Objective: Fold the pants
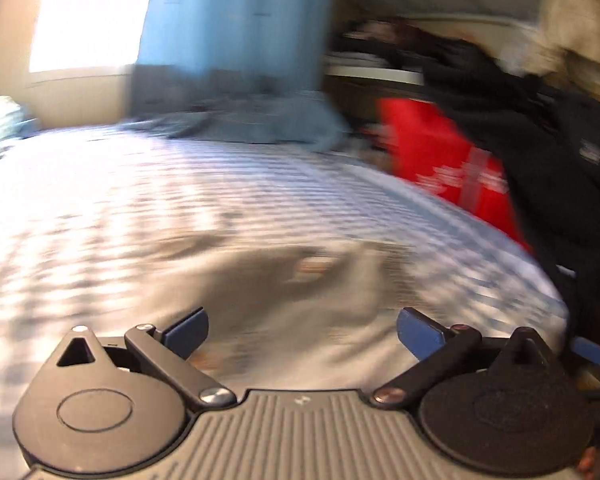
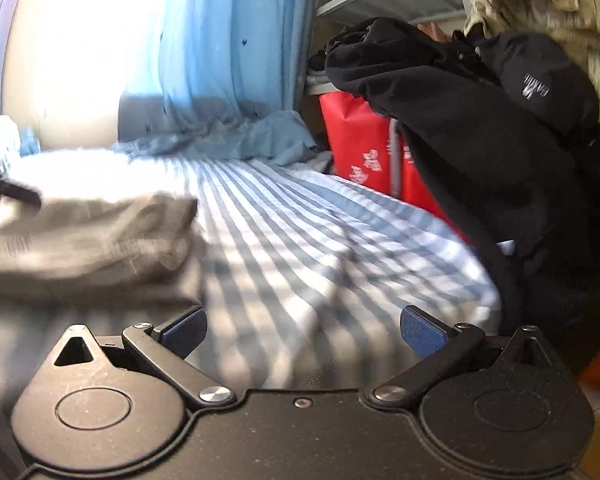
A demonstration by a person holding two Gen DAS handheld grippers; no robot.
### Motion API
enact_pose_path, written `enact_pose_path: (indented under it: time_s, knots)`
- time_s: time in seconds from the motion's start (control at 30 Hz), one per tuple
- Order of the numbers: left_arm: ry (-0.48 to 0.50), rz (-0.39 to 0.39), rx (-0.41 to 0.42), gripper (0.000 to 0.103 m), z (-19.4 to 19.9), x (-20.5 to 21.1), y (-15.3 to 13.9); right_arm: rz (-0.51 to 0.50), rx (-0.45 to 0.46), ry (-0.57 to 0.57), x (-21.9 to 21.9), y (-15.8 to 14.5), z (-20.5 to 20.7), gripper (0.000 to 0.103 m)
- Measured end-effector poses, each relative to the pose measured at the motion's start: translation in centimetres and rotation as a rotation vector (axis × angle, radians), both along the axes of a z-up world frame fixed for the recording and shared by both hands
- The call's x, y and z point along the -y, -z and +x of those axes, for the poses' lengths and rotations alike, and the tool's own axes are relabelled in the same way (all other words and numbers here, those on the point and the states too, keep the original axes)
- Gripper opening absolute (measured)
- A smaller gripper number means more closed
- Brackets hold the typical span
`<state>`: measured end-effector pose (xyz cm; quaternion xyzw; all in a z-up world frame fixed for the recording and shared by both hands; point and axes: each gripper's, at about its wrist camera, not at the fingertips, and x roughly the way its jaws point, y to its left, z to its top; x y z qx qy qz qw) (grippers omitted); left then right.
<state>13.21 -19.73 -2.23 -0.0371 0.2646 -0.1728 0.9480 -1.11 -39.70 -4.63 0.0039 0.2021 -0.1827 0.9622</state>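
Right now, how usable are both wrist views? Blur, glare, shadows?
Left wrist view: heavy motion smear across the striped bed sheet and the grey pants; only the left gripper is sharp; the window is blown out. Right wrist view: sharper, the black jacket crisp, the pants still smeared, the window overexposed, streaky shadows on the sheet.

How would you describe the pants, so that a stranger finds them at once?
Look at the bed with the blue-and-white striped sheet. On its left part lie the pants, a grey-beige, partly folded bundle. They alone are plain and drab; the clothes heaped at the right bedside are black.
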Motion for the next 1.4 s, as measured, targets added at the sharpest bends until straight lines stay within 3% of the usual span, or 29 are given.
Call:
enact_pose_path:
  time_s: [0.13,0.3,0.4,0.53,0.67,0.77,0.93,1.1,1.27,1.4]
  knots:
    - [-0.187,-0.012,-0.058,0.102,0.6,-3.9,1.1,0.170,0.042,-0.076,-0.2,-1.1,3.2,0.102]
    - [-0.296,-0.033,-0.178,0.102,1.7,-6.7,2.9,0.294,0.015,-0.121,-1.1,-1.4,7.6,0.099]
    - [-0.290,-0.055,-0.175,0.102,1.4,-7.4,3.7,0.302,-0.014,-0.095,-1.9,-1.3,9.0,0.081]
    - [-0.273,0.008,-0.128,0.102,0.5,-7.0,4.4,0.364,-0.021,-0.090,-2.5,-0.6,9.0,0.052]
    - [-0.267,0.038,-0.106,0.102,0.4,-6.3,4.5,0.352,-0.038,-0.094,-3.2,-0.2,8.8,0.034]
    - [-0.259,0.027,-0.106,0.102,0.4,-6.6,4.5,0.343,-0.033,-0.096,-3.1,-0.3,8.4,0.024]
    - [-0.251,0.031,-0.100,0.102,0.2,-6.7,4.6,0.296,-0.031,-0.093,-3.6,-0.3,7.1,0.020]
    - [-0.226,0.032,-0.116,0.102,0.3,-7.2,4.3,0.303,-0.038,-0.080,-3.4,0.6,6.4,0.026]
    - [-0.269,-0.067,-0.129,0.103,1.4,-9.4,2.1,0.146,0.019,-0.072,-4.2,-1.1,5.5,0.084]
    - [-0.267,-0.047,-0.096,0.103,5.3,-7.9,-0.7,-0.011,0.051,-0.126,-4.9,-2.9,8.3,0.101]
